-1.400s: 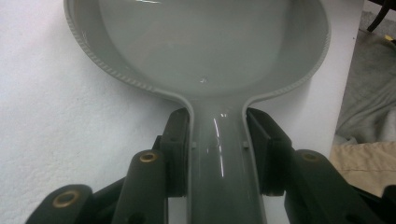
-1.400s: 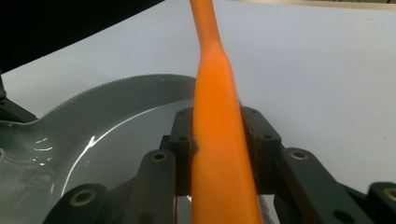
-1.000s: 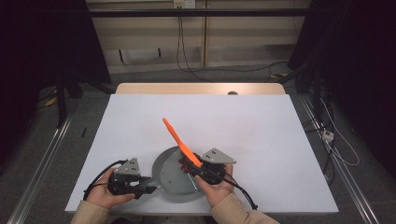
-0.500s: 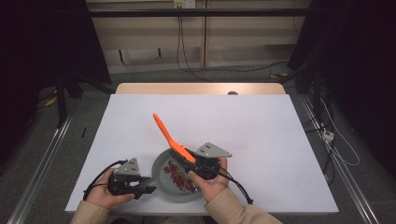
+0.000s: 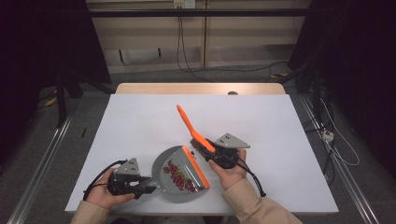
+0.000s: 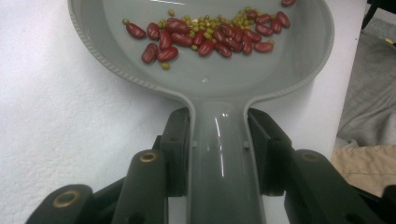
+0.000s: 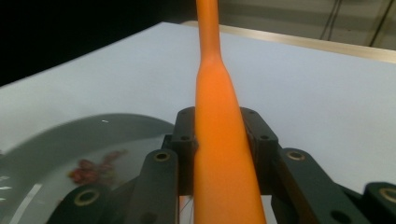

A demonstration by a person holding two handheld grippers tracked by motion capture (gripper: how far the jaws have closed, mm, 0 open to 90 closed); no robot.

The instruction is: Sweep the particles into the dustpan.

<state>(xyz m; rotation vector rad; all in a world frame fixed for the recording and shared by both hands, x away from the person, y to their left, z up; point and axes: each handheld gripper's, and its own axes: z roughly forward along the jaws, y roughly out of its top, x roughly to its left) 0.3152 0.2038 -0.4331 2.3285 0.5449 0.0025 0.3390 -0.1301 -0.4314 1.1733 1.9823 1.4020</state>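
A grey dustpan (image 5: 162,164) with an orange front lip (image 5: 196,167) lies near the table's front edge. Red beans and small green ones (image 5: 180,177) lie inside it. My left gripper (image 5: 145,186) is shut on the pan's handle (image 6: 222,154); the pads (image 6: 180,140) press on both of its sides, and the beans (image 6: 205,37) lie across the far part of the pan. My right gripper (image 5: 210,152) sits just right of the lip, shut on an orange brush handle (image 5: 187,122) that slants up and away to the left. In the right gripper view, the handle (image 7: 219,130) runs between the jaws, and the pan (image 7: 70,144) lies at lower left.
The white tabletop (image 5: 271,121) spreads wide behind and to both sides of the pan. A wooden strip (image 5: 201,88) borders its far side. Cables (image 5: 327,135) lie on the floor to the right, and a metal rail (image 5: 42,168) runs along the left.
My right gripper has moved right and a little away with the brush, off the pan, so the orange lip and the beans now show. The left gripper has stayed still.
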